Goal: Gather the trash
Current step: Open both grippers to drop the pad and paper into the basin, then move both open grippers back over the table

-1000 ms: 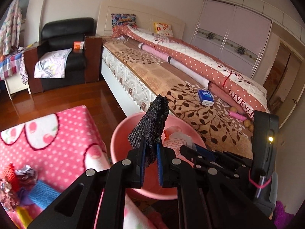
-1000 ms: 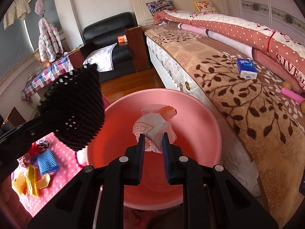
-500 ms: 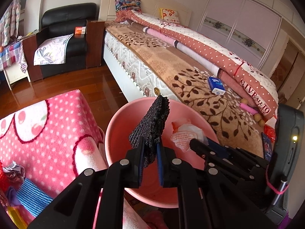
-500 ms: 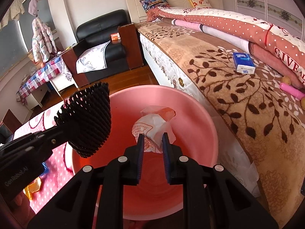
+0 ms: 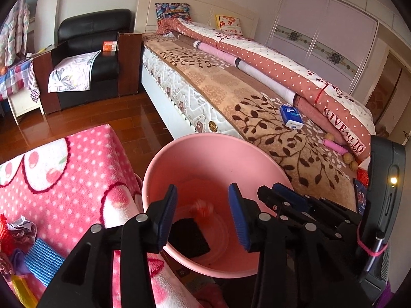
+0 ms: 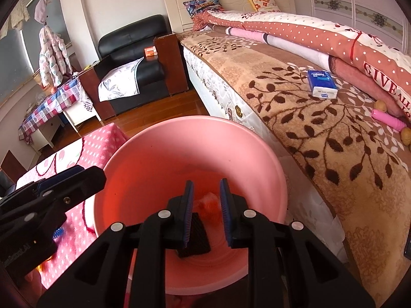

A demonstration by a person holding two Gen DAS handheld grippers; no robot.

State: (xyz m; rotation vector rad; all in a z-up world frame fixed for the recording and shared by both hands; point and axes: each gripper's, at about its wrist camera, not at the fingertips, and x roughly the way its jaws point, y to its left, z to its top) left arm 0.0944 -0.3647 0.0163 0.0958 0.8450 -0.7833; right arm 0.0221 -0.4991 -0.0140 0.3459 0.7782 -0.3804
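Observation:
A pink plastic basin (image 5: 215, 143) stands between the bed and a pink spotted stool; it also shows in the right wrist view (image 6: 179, 138). In it lie a black mesh piece (image 5: 188, 236) (image 6: 197, 238) and a blurred white and orange wrapper (image 5: 203, 209) (image 6: 209, 204). My left gripper (image 5: 203, 205) is open and empty above the basin. My right gripper (image 6: 205, 205) is open and empty above the basin, beside the left one. More trash (image 5: 23, 241), with a blue knitted piece and crumpled paper, lies on the stool at the left.
The stool's pink spotted cover (image 5: 66, 169) is at the left. The bed (image 5: 257, 102) runs along the right with a blue tissue pack (image 5: 290, 116), a pink tube (image 5: 335, 145) and nuts on it. A black armchair (image 5: 90, 51) stands at the back.
Both grippers have opened. The black mesh piece fell from the left gripper and the wrapper from the right gripper into the basin. Both grippers moved closer over the basin.

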